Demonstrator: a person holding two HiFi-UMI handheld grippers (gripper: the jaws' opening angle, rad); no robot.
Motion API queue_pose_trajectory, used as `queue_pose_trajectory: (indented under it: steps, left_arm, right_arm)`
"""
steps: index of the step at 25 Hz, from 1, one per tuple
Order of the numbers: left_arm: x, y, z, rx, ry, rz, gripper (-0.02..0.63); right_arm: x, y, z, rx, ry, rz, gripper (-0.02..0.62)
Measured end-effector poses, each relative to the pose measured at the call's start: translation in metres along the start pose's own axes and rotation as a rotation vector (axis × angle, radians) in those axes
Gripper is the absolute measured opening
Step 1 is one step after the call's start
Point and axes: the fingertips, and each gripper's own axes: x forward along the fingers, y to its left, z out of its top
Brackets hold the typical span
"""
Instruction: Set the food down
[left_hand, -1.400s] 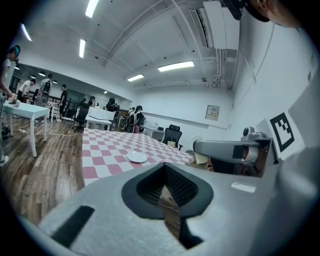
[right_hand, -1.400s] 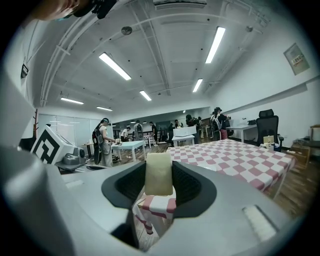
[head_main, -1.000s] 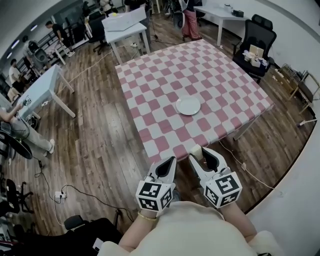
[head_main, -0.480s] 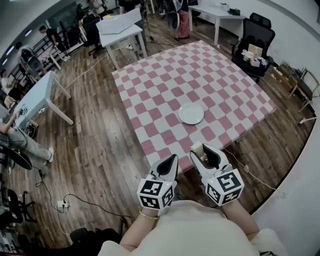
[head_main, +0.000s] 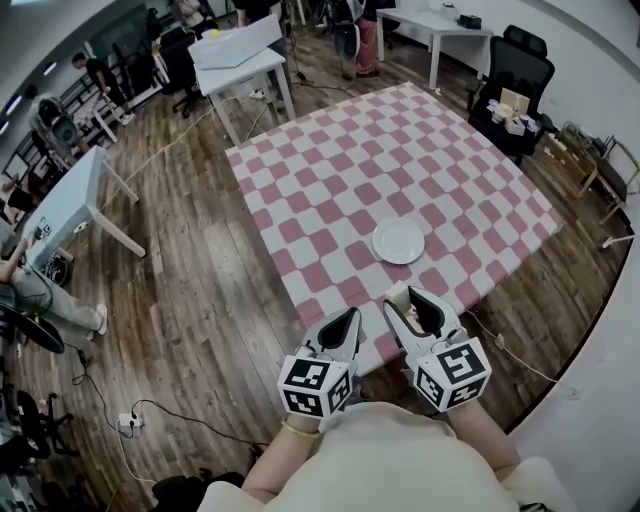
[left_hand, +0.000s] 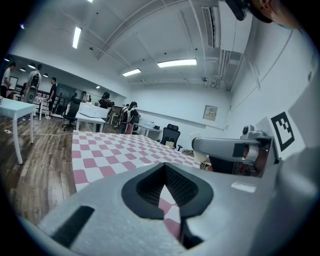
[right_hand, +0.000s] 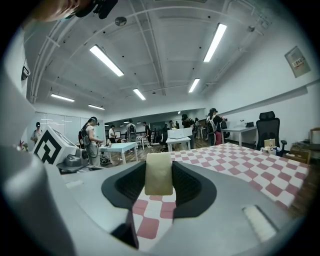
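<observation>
Your right gripper (head_main: 405, 300) pinches the pale food block (right_hand: 159, 173) between its jaws, above the near edge of the checkered table (head_main: 330, 170) — short of the white plate (head_main: 399, 241). Your left gripper (head_main: 346, 318) has its jaws pressed together — nothing between them.

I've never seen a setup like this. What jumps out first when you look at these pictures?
The big table in a pink-and-white checked cloth fills the middle of the head view, with a lone round white plate near its close edge. Just below it, the right gripper pinches a pale cream block of food, while the left gripper beside it is shut on nothing.
</observation>
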Motion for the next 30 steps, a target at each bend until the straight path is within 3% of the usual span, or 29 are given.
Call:
queue_pose_trajectory:
  steps: [14, 30]
  left_arm:
    - [0.015, 0.070, 0.015, 0.001, 0.021, -0.035, 0.000]
    - [0.045, 0.091, 0.005, -0.045, 0.069, -0.058, 0.000]
  right_arm:
    - [0.071, 0.003, 0.002, 0.021, 0.004, -0.060, 0.172]
    - [0.094, -0.036, -0.002, 0.006, 0.043, -0.144, 0.171]
